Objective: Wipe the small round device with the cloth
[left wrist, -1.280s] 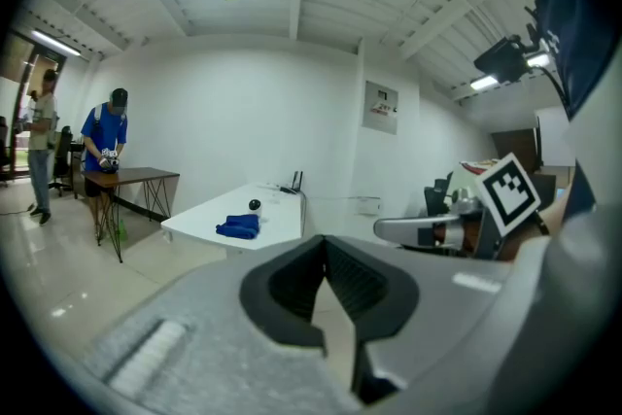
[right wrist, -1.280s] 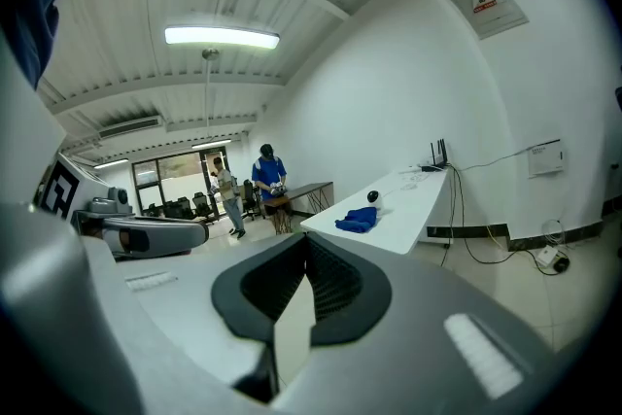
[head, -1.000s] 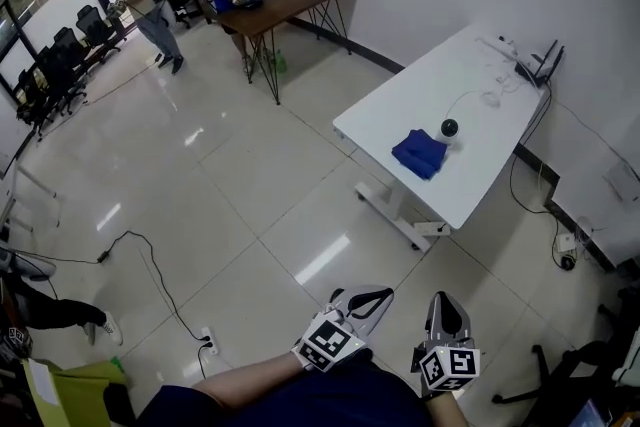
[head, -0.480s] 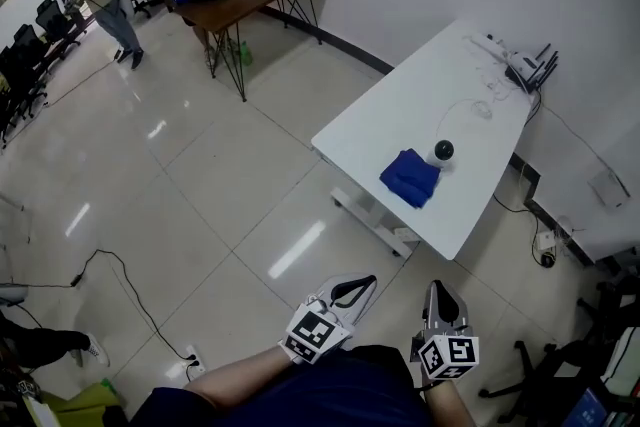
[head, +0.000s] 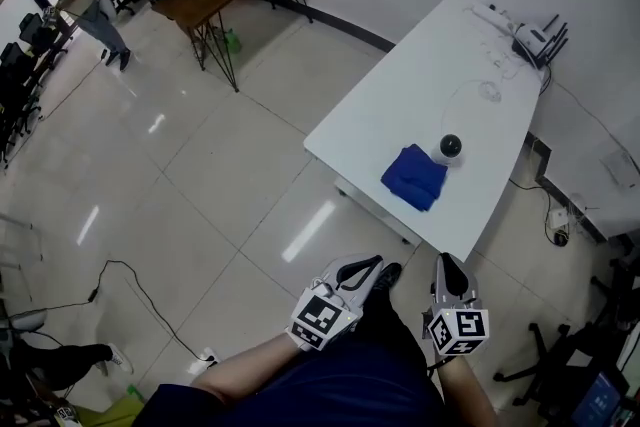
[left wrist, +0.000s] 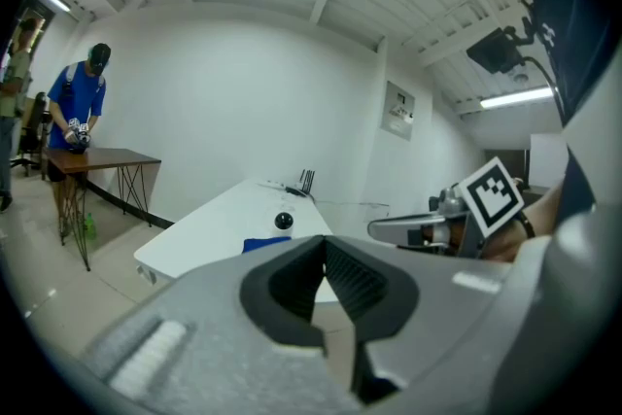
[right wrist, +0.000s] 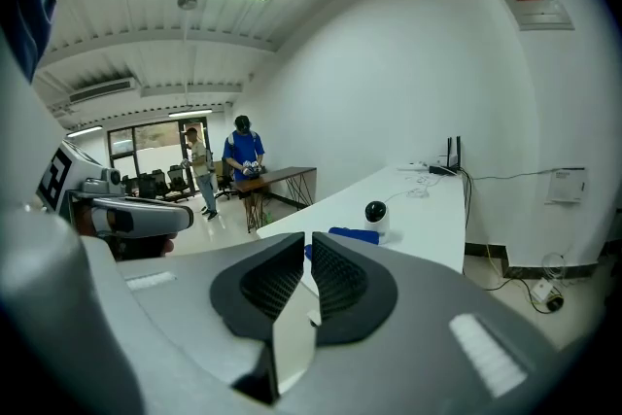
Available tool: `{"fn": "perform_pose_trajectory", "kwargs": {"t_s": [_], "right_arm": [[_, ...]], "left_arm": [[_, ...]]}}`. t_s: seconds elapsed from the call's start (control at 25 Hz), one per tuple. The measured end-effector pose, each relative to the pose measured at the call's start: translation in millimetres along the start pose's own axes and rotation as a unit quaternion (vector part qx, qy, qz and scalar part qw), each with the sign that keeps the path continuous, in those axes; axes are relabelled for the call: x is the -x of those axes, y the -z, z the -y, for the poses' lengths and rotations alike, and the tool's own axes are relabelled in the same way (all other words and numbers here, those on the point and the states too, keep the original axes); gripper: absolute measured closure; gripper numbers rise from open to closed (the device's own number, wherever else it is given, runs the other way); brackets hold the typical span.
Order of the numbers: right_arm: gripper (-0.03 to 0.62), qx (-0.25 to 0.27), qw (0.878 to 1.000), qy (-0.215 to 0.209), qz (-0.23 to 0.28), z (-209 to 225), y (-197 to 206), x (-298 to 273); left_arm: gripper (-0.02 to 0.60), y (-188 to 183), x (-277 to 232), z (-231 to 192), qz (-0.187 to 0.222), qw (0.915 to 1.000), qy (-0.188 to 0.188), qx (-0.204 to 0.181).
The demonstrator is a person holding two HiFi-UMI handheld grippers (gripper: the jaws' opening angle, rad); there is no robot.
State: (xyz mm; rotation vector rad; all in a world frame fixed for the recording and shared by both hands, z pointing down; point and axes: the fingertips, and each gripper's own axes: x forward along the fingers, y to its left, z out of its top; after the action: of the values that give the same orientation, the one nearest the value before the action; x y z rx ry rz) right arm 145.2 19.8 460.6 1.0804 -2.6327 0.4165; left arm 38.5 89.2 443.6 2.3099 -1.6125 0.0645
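Ahead of the left gripper (head: 372, 267) and right gripper (head: 447, 265), open floor (head: 250, 165) runs to the white table (head: 420, 85). The table's foot rail (head: 380, 213) crosses low in front. On the tabletop, the blue cloth (head: 415, 177) lies nearest, with the small round device (head: 451, 148) just beyond it. A router (head: 535, 40) and cables (head: 470, 93) occupy the far end.

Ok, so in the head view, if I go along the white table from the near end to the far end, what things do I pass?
blue cloth → small round device → thin white cable → router with antennas, all on the white table.
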Motion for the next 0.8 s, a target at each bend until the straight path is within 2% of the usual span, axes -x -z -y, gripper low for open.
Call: {"fn": "perform_pose_trajectory", "kwargs": {"t_s": [0.2,0.32,0.56,0.8], "right_arm": [[0.531,-0.015,1.000,-0.018,-0.013,26.3,-1.5,-46.8],[0.525,-0.027,0.999,-0.034,-0.028,39.4,-0.8,-72.7],[0.517,-0.053,0.994,-0.059,-0.070,64.9,13.5,-112.4],[0.510,-0.092,0.988,-0.054,-0.115,100.7,30.3,-146.3]], "left_arm": [[0.578,-11.9,-43.3,-24.8,-0.013,0.9997,-0.019,-0.007],[0.578,-16.1,-72.0,-36.3,-0.029,0.9993,-0.023,-0.008],[0.549,-4.1,-127.6,-66.5,-0.077,0.9958,-0.047,-0.016],[0.515,10.4,-172.3,-104.9,-0.121,0.9892,-0.080,-0.017]]}}
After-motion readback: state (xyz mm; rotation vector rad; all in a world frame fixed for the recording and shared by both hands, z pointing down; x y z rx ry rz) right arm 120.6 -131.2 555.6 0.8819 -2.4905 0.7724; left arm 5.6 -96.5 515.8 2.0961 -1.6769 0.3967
